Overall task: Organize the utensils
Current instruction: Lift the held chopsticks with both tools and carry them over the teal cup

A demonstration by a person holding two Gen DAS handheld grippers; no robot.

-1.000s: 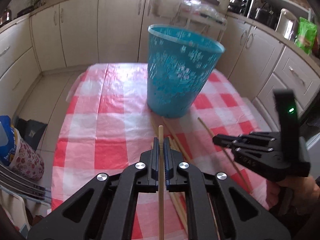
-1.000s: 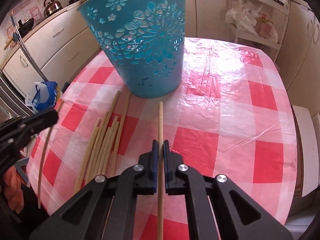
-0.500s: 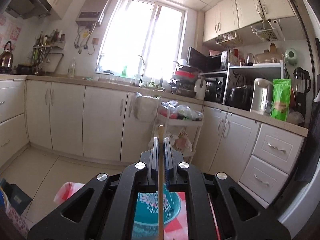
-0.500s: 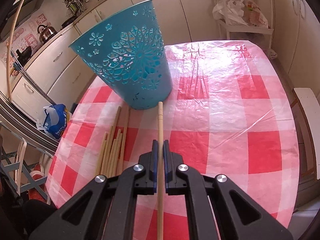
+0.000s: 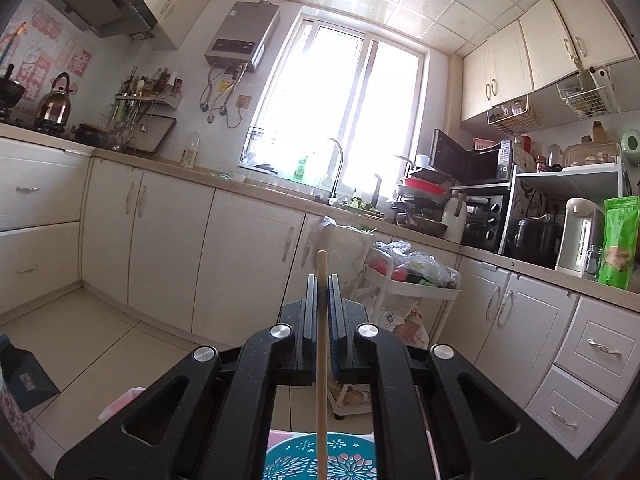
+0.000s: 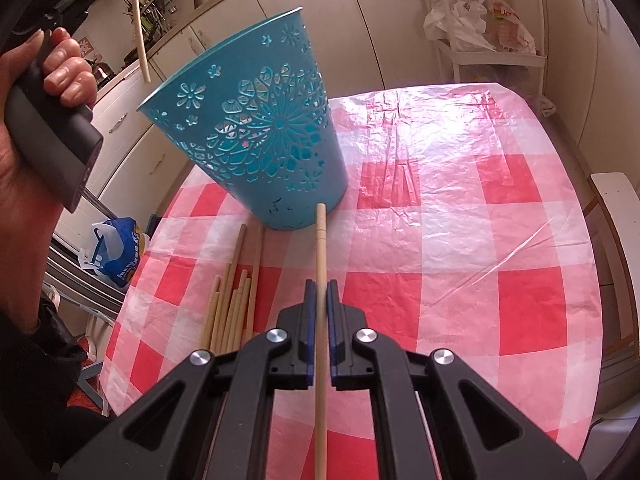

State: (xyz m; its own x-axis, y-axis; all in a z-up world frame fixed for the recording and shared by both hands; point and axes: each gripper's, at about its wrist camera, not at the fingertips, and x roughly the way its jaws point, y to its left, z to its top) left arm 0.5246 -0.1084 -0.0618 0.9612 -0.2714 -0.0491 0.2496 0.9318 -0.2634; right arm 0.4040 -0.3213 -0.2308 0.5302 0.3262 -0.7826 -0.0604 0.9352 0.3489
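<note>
My left gripper (image 5: 321,280) is shut on a wooden chopstick (image 5: 321,344) and is raised upright, pointing at the kitchen. The teal basket's rim (image 5: 320,458) shows just below it. In the right wrist view that chopstick's lower end (image 6: 141,32) hangs above the teal openwork basket (image 6: 256,148), beside the hand on the left gripper's handle (image 6: 48,128). My right gripper (image 6: 320,286) is shut on another wooden chopstick (image 6: 320,320), held low over the table near the basket's base. Several loose chopsticks (image 6: 232,304) lie on the cloth left of it.
The table has a red and white checked cloth (image 6: 460,248). A white trolley with bags (image 5: 412,280) stands beyond the table by the cabinets. A blue bag (image 6: 116,248) sits on the floor to the left. A white bench edge (image 6: 616,232) is at the right.
My left gripper has lifted its chopstick from the table and tipped up above the basket. My right gripper has risen a little and pulled back with its chopstick.
</note>
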